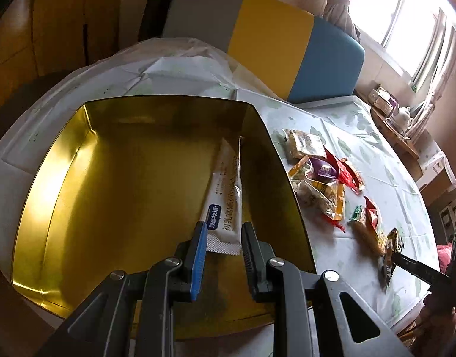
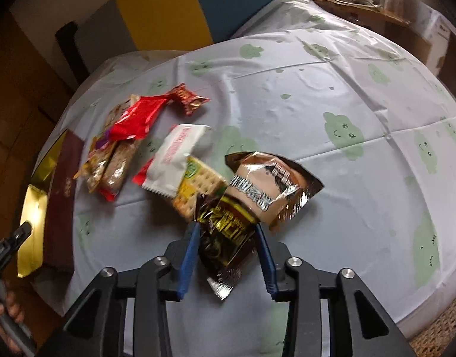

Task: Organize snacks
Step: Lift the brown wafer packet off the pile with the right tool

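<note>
Table (image 2: 287, 74) under cloud-print cloth. Gold tin (image 1: 79, 178) at its left edge, white sachet (image 1: 225, 196) inside. Left gripper (image 1: 220, 238) partly open over sachet, gripping nothing. Right gripper (image 2: 226, 238) straddling dark wrapper (image 2: 225, 238); grip unclear. Snack pile (image 2: 133, 136) beyond.

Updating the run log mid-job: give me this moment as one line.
left gripper: over white sachet in gold tin | right gripper: around dark snack packet | loose snacks on table

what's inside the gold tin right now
One long white sachet lies in the gold tin, near its right wall. The rest of the visible floor is bare. The left tool hangs over the sachet's near end and covers the tin's near edge.
</note>
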The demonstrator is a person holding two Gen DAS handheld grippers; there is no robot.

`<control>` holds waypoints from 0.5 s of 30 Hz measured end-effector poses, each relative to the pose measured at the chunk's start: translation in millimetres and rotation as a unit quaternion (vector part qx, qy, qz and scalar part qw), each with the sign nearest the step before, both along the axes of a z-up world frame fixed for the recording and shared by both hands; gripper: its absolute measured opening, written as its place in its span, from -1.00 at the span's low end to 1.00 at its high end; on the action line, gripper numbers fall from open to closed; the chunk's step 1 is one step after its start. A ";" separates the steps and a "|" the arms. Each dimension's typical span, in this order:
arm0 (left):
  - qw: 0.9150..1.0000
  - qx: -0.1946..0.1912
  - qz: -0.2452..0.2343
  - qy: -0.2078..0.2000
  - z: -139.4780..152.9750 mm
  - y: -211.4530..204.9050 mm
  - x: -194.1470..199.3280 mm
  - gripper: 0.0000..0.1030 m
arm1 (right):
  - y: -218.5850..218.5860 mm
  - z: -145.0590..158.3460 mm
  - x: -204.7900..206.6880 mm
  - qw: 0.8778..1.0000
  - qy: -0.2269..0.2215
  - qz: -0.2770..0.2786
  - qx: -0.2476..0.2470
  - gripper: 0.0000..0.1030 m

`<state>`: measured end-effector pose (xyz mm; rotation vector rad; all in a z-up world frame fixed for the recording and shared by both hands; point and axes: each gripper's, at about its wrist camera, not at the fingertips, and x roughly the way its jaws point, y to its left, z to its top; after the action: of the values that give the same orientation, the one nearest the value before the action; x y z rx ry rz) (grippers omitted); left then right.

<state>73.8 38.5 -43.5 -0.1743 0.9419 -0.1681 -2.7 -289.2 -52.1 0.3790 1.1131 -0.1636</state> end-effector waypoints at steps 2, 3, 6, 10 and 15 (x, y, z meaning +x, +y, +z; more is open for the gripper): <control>1.000 0.003 0.000 -0.003 0.6 -0.9 -0.7 -0.55 | 0.3 -1.5 0.8 1.000 -0.009 0.002 0.000 -0.41; 1.000 0.003 0.000 -0.003 0.8 -1.2 -0.9 -0.55 | 2.7 -0.9 -0.2 1.000 -0.013 0.007 -0.003 -0.50; 1.000 0.002 -0.001 -0.005 2.7 -1.7 -1.8 -0.54 | 9.4 3.0 -4.3 0.999 -0.015 0.021 -0.023 -0.63; 1.000 0.000 -0.001 -0.008 4.7 -1.1 -3.3 -0.55 | 8.2 6.4 -12.8 0.999 -0.019 0.022 0.014 -0.67; 1.000 0.001 -0.003 -0.014 6.7 0.6 -6.7 -0.54 | 6.9 7.2 -27.0 0.994 -0.032 0.025 0.100 -0.67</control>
<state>67.1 39.1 -36.8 -0.1674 0.9152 -0.1742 -29.7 -282.3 -44.9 0.5319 1.0769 0.0050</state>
